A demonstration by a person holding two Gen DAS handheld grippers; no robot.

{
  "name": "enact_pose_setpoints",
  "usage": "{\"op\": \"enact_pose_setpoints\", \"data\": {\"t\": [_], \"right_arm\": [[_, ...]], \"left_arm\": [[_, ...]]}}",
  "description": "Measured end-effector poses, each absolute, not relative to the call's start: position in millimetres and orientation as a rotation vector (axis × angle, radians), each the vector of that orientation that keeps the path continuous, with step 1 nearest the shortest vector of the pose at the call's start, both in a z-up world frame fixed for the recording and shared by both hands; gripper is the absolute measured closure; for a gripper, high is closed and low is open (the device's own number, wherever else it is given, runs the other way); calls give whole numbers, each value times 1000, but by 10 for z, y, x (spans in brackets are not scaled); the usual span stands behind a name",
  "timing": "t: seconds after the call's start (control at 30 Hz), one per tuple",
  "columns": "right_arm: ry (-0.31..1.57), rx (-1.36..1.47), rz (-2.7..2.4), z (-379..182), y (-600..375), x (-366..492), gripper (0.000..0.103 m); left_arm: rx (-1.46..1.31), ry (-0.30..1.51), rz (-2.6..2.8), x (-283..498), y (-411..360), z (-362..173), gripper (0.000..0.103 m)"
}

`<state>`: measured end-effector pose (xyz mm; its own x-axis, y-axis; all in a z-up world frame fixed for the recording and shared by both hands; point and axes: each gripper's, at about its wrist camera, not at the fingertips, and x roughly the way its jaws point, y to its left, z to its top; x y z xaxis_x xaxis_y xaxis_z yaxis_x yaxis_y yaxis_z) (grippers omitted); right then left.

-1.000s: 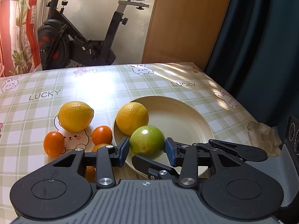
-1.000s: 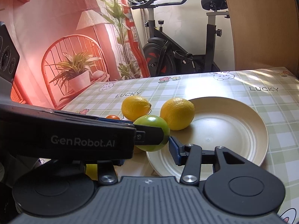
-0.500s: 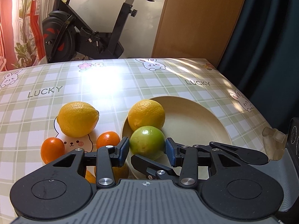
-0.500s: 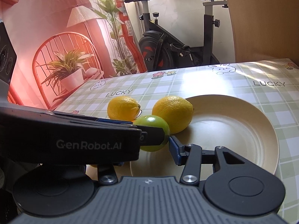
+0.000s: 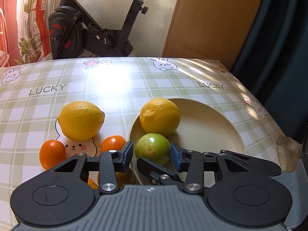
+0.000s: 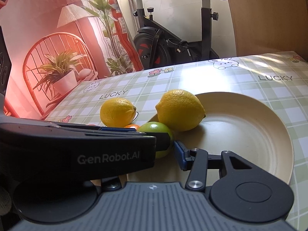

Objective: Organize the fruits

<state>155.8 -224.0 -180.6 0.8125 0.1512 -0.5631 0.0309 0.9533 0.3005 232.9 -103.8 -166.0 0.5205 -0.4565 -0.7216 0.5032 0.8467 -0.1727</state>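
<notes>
Blue-padded fingers (image 5: 128, 155) of the left gripper (image 5: 152, 155) are seen spread on either side of the green fruit (image 5: 153, 148); a slight gap shows at the left pad, and the right pad lies at the fruit's edge, so a true clamp cannot be confirmed. From left to right, a small orange (image 5: 52, 153) is seen on the checked surface (image 5: 48, 104), then a lemon (image 5: 81, 119) just behind it, then a second small orange (image 5: 113, 144) beside the plate (image 5: 211, 127). The green fruit is found at the plate's near-left rim, touching a second lemon (image 5: 159, 116) that rests on the plate behind it. In the right wrist view, the left gripper's body is seen crossing in front, hiding one finger of the right gripper (image 6: 169, 152); only its right blue pad (image 6: 179, 155) is shown, close beside the green fruit (image 6: 156, 130), so its state cannot be told.
</notes>
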Motion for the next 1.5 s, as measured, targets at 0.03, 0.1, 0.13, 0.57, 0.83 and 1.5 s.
{"op": "enact_pose_setpoints", "data": {"t": [0.03,0.1,0.13,0.57,0.83,1.5], "right_arm": [[623,301,61,-1801,-2236,1555,54],[631,298,43,-1782,-2224,1541,53],[636,308,41,-1774,-2229,1526,50],[583,285,50,-1617,-2141,1067,49],[579,241,91,-1580,-1987,950,52],[689,108,263,-1773,-1585,882,80]], "left_arm": [[52,848,-576,2323,-1019,-1639,58],[20,836,-578,2285,-943,-1567,58],[-1,830,-573,2263,-898,-1532,58],[-179,779,-495,1844,-233,-1355,59],[-169,778,-483,1571,28,-1428,60],[-161,856,-534,1293,93,-1717,75]]}}
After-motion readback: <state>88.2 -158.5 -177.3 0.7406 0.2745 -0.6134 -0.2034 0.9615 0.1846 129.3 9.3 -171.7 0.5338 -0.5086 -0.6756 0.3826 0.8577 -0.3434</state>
